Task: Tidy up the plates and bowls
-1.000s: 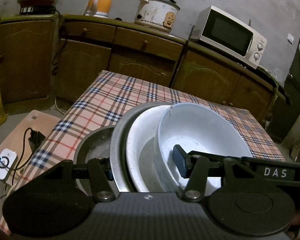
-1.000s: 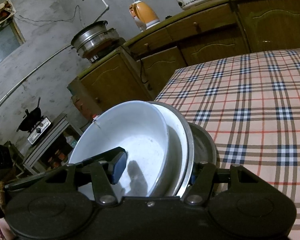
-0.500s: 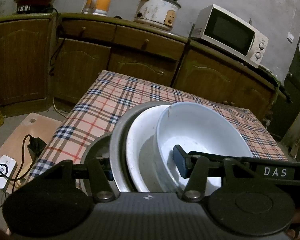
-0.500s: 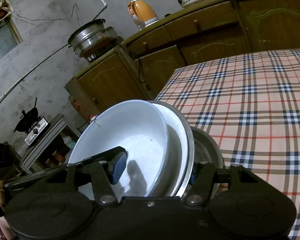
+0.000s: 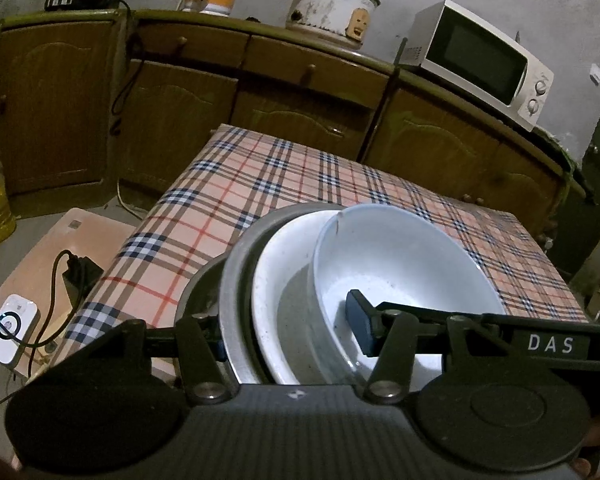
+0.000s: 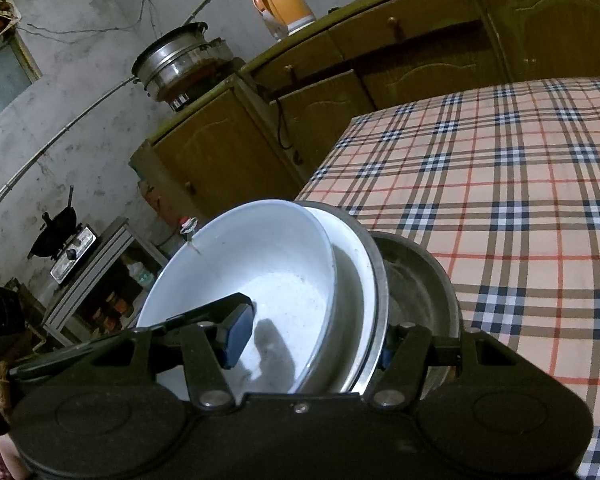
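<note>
Your left gripper point(image 5: 290, 336) pinches the stack of dishes on edge over the near end of the checked surface point(image 5: 260, 184): steel bowl point(image 5: 198, 292), steel plate point(image 5: 236, 280), white plate point(image 5: 272, 280), white bowl point(image 5: 400, 264). Your right gripper point(image 6: 312, 340) clamps the same stack; its right finger looks half hidden behind the rims.

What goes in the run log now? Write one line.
left tool shut on dish stack | right tool shut on dish stack | at plaid table
</note>
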